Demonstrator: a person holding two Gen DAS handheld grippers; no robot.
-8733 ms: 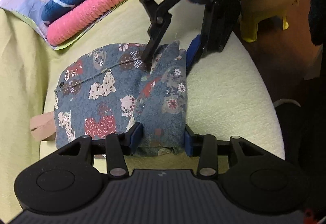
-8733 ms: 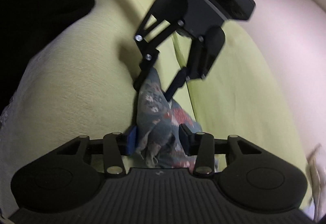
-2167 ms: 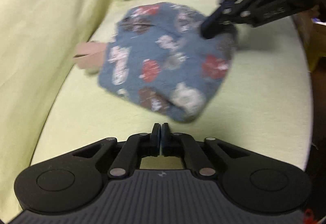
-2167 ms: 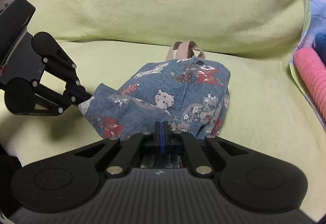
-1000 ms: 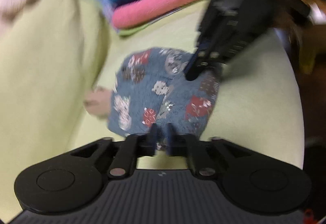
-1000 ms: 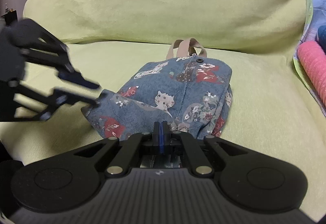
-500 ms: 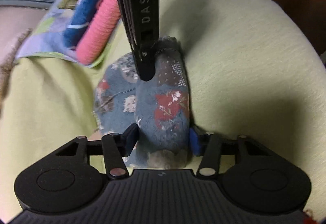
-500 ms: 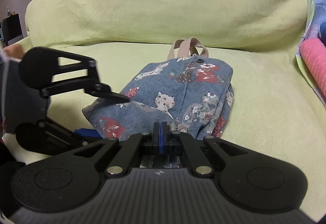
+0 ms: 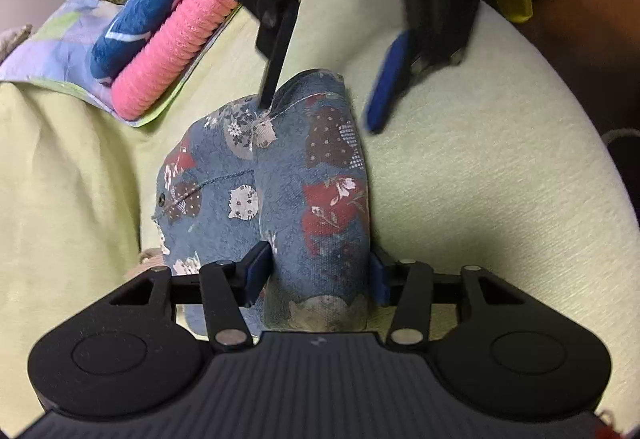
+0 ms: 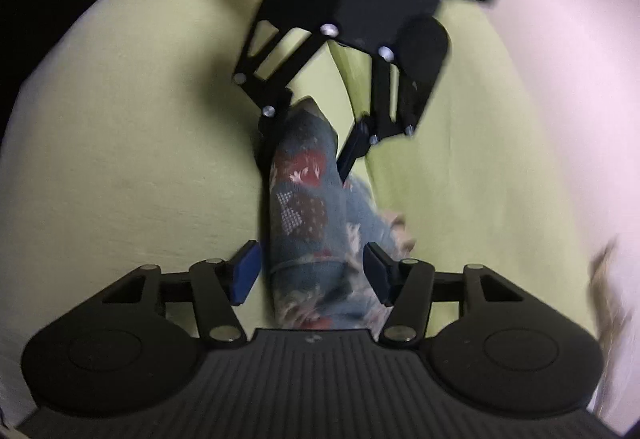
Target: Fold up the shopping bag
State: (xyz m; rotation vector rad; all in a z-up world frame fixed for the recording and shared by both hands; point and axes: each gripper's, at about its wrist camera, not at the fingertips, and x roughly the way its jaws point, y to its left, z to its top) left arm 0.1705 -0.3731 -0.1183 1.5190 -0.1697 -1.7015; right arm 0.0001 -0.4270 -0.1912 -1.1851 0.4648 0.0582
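The blue cat-print shopping bag stood bunched in mid-frame, between the open fingers of left gripper and right gripper.

Left gripper fingers spread; right gripper likewise, facing.

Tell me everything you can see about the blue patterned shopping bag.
The shopping bag is soft blue cloth printed with cats, flowers and red patches. A stitched seam and a small dark snap show on its left panel; a beige handle peeks out at lower left. It lies bunched on the yellow-green sofa cushion, its right side raised in a ridge. The left gripper straddles the near end, jaws open. The right gripper stands open at the far end, one finger touching the cloth.
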